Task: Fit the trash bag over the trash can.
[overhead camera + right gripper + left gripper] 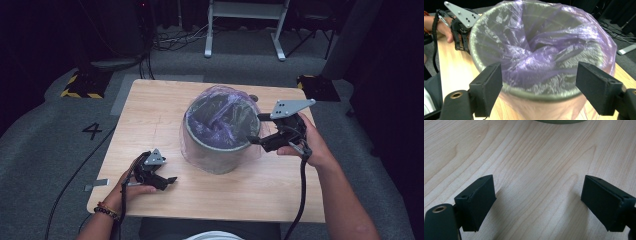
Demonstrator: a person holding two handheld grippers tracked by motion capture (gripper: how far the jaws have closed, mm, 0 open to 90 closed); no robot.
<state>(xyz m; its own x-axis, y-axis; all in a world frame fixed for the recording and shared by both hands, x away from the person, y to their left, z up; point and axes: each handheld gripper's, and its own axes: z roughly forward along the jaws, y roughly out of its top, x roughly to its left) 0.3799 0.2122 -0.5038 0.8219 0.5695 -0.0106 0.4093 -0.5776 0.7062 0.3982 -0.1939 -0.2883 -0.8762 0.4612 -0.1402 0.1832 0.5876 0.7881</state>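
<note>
A grey bin [220, 135] is seen near the middle of the wooden table [150, 115], lined with a thin purple plastic bag [225, 107] that is draped over its rim and hangs down the outside wall. In the right gripper view the bag [544, 50] is shown bunched and twisted toward the centre of the bin's [484, 27] opening, with its film spread over the far rim. The right gripper [254, 129] is held at the bin's right side, level with the rim; its 2 jaws are spread wide and nothing is gripped between them, the near rim and the bag's film being seen in the gap in its own view [539, 82]. Whether the jaws touch the plastic cannot be told. The left gripper [170, 181] is held low over the table at the front left, near the bin but apart from it. In the left gripper view [537, 200] its 2 jaws are spread wide over bare wood, with nothing between them, and the bin's base [560, 121] is seen at the top edge.
</note>
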